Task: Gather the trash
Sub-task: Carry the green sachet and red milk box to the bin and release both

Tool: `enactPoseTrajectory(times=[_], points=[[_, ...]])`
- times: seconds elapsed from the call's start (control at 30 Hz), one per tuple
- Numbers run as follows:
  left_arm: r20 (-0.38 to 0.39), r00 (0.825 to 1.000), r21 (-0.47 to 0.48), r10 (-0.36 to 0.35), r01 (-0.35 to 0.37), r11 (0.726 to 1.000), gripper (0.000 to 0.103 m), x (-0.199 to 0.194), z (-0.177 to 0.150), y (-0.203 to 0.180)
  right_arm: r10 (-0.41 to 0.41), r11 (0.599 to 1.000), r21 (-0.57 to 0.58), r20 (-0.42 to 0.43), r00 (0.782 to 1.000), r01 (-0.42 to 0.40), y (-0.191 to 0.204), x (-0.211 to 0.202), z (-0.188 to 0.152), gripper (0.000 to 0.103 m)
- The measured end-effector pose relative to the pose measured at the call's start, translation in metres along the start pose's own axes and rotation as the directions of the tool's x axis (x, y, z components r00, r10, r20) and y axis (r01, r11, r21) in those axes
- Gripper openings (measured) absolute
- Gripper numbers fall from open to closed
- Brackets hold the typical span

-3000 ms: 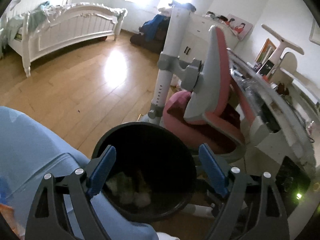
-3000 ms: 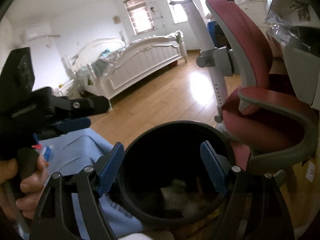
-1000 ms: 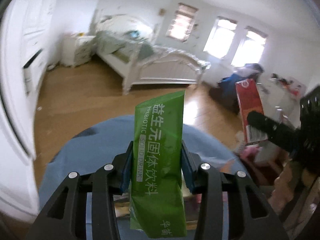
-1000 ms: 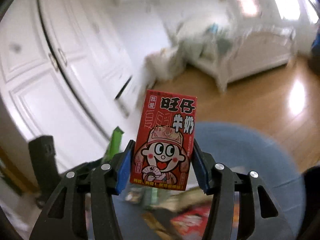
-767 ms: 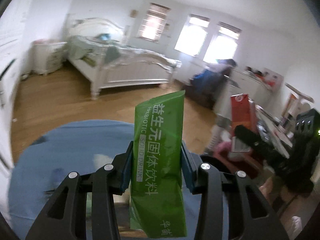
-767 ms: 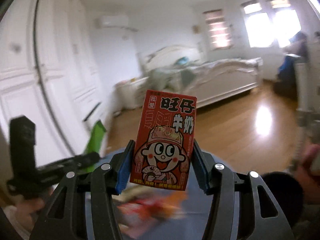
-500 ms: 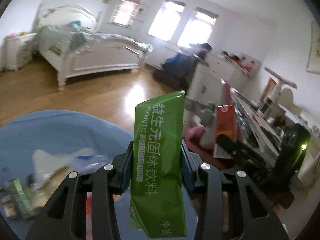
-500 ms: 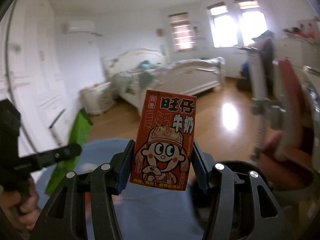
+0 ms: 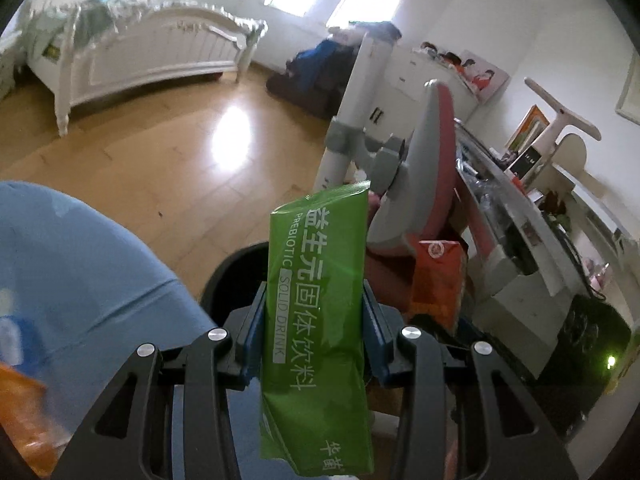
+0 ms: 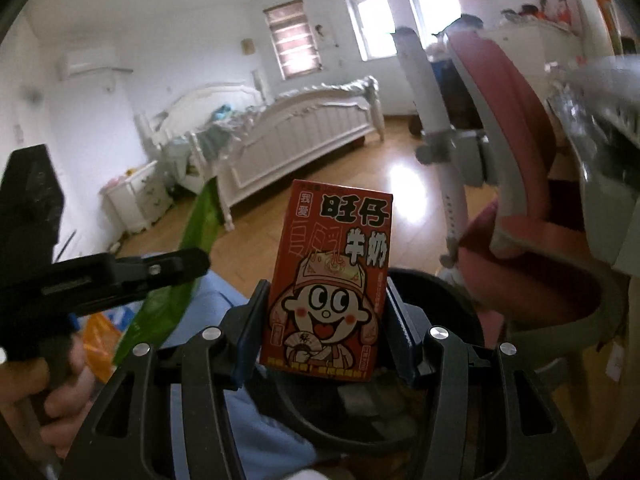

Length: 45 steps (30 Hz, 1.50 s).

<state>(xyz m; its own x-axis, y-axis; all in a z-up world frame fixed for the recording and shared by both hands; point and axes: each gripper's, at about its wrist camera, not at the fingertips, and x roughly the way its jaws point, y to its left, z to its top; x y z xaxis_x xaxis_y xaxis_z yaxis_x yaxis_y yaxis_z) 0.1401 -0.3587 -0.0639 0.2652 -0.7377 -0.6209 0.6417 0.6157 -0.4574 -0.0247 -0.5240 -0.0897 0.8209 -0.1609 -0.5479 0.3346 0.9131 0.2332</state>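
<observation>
The left tongs (image 9: pixel 314 332) are closed on a green drink sachet (image 9: pixel 318 320), its blue pads pressing both long edges about halfway up. The sachet stands nearly upright, tipped a little to the right, with white lettering running along its length. Behind its lower part shows the dark rim of a black bin (image 9: pixel 228 270), on the floor just right of a blue cloth (image 9: pixel 80 272) that covers the near left. An orange wrapper (image 9: pixel 22 412) lies blurred on that cloth at the near left edge.

The right tongs (image 10: pixel 326 332) are closed on a red milk carton (image 10: pixel 328 280) printed with a cartoon face, gripped at its lower sides and held upright. The bin (image 10: pixel 448 296) sits right behind and below the carton, so the carton is above its opening; pale scraps lie at its bottom, too dim to make out. In the left wrist view the same carton (image 9: pixel 438 280) shows just right of the sachet, over the right side of the bin.

From the right wrist view the left tongs (image 10: pixel 132 270) appear side-on at the left, with the sachet (image 10: pixel 180 264) slanting up through them.

A red and grey chair (image 9: pixel 424 184) stands just beyond the bin, a cluttered worktop (image 9: pixel 516 216) to its right, and a white bed (image 9: pixel 140 52) far left across the wooden floor (image 9: pixel 168 160).
</observation>
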Motion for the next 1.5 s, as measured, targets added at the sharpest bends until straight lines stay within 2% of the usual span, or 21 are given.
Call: enactPoseTrajectory(times=[0.33,0.77,0.9,0.97,1.03,1.1,1.2,1.33,1.5], points=[[-0.075,0.997,-0.002,0.007,-0.007,1.0,0.042,0.048,0.005,-0.001,-0.02,0.999,0.042,-0.057,0.998,0.023,-0.029,0.029,-0.012,0.055],[-0.102,0.995,0.013,0.02,-0.019,1.0,0.043,0.073,0.005,-0.01,-0.04,0.998,0.044,-0.084,0.996,0.043,-0.029,0.036,-0.014,0.055],[-0.112,0.993,0.022,0.022,-0.019,1.0,0.047,0.075,0.008,-0.013,-0.055,0.997,0.05,-0.1,0.994,0.06,-0.028,0.038,-0.013,0.055],[-0.113,0.993,0.029,0.025,-0.022,0.999,0.053,0.075,0.009,-0.013,-0.059,0.997,0.051,-0.109,0.992,0.064,-0.027,0.039,-0.013,0.058],[-0.098,0.995,0.024,0.031,-0.029,0.999,0.073,0.069,0.011,-0.013,-0.065,0.996,0.049,-0.105,0.992,0.071,-0.026,0.038,-0.014,0.073],[-0.089,0.996,0.011,0.02,-0.019,1.0,0.079,0.065,0.012,-0.011,-0.063,0.997,0.045,-0.101,0.993,0.068,-0.026,0.036,-0.014,0.075],[-0.078,0.997,0.007,0.01,-0.01,1.0,0.079,0.053,0.013,-0.012,-0.062,0.997,0.042,-0.103,0.993,0.066,-0.022,0.032,-0.014,0.075],[-0.039,0.999,0.025,-0.001,0.002,1.0,0.079,0.018,0.009,-0.018,-0.046,0.998,0.032,-0.092,0.995,0.049,-0.011,0.021,-0.012,0.075],[0.017,1.0,0.034,0.019,-0.019,0.999,0.079,-0.039,-0.006,-0.017,0.031,0.999,0.011,-0.092,0.995,-0.03,0.02,0.009,-0.007,0.075]])
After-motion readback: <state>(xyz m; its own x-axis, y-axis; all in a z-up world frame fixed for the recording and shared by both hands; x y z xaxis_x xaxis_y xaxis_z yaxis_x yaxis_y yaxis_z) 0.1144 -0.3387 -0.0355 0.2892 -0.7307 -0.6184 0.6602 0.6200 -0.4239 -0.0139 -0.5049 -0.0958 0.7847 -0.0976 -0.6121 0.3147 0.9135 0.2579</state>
